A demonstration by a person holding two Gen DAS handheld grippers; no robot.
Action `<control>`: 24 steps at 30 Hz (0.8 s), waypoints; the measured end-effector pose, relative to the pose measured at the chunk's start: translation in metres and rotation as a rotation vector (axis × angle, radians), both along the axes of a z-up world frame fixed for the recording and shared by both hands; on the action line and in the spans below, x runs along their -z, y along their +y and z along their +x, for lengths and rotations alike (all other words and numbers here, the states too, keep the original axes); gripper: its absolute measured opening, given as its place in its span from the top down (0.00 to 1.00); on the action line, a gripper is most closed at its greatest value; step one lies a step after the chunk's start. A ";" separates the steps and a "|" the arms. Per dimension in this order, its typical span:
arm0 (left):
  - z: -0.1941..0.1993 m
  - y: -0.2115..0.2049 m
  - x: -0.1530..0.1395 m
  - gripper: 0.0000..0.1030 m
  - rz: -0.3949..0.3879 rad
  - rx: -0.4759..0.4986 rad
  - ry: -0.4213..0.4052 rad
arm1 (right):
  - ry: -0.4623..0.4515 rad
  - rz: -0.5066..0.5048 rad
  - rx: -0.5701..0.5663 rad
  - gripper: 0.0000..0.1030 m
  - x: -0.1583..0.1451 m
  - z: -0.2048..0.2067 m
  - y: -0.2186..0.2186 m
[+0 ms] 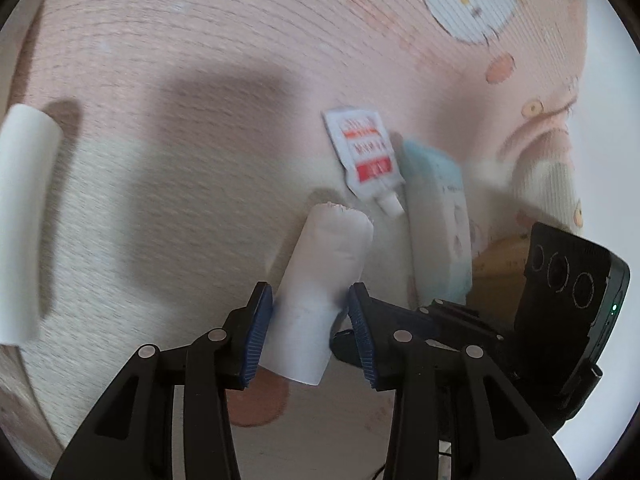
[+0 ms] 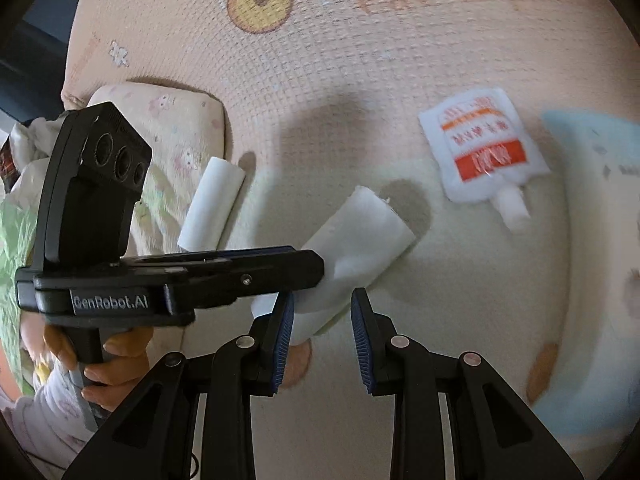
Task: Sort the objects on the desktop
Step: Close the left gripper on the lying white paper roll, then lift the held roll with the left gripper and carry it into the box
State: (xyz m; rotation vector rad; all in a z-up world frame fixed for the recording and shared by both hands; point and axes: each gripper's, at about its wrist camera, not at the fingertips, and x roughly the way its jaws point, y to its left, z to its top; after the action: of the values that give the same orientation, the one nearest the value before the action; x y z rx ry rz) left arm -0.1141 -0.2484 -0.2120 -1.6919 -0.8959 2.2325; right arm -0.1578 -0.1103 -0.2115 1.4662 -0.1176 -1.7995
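My left gripper (image 1: 310, 312) is shut on a white paper roll (image 1: 320, 280), held just above the pink patterned mat (image 1: 200, 80); the same roll shows in the right wrist view (image 2: 360, 240) with the left gripper's body (image 2: 180, 276) across it. My right gripper (image 2: 322, 320) is open and empty, just beside the held roll's near end. A second white roll (image 1: 24, 220) lies at the far left, and also shows in the right wrist view (image 2: 212, 204). A white and red spouted pouch (image 1: 364, 156) (image 2: 484, 152) lies on the mat beyond the roll.
A pale blue tissue pack (image 1: 436, 220) (image 2: 592, 240) lies right of the pouch. A cream patterned cushion (image 2: 176, 120) sits at the mat's left edge. The right gripper's black camera body (image 1: 568, 312) is at the right of the left wrist view.
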 end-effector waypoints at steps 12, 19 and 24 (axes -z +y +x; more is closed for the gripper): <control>0.010 0.050 0.006 0.58 0.027 0.027 -0.036 | 0.002 0.037 0.016 0.52 0.009 0.020 0.037; 0.027 0.077 -0.025 0.58 -0.025 0.036 0.046 | 0.077 0.062 0.015 0.50 -0.007 0.036 0.054; 0.037 0.099 -0.069 0.58 -0.098 0.050 0.163 | 0.147 0.027 0.028 0.50 -0.040 0.045 0.076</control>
State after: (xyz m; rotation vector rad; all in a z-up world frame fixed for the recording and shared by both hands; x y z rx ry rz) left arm -0.0771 -0.1489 -0.1434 -1.5259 -0.7094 2.3754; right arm -0.1126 -0.0345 -0.1713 1.3520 -0.0396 -1.9314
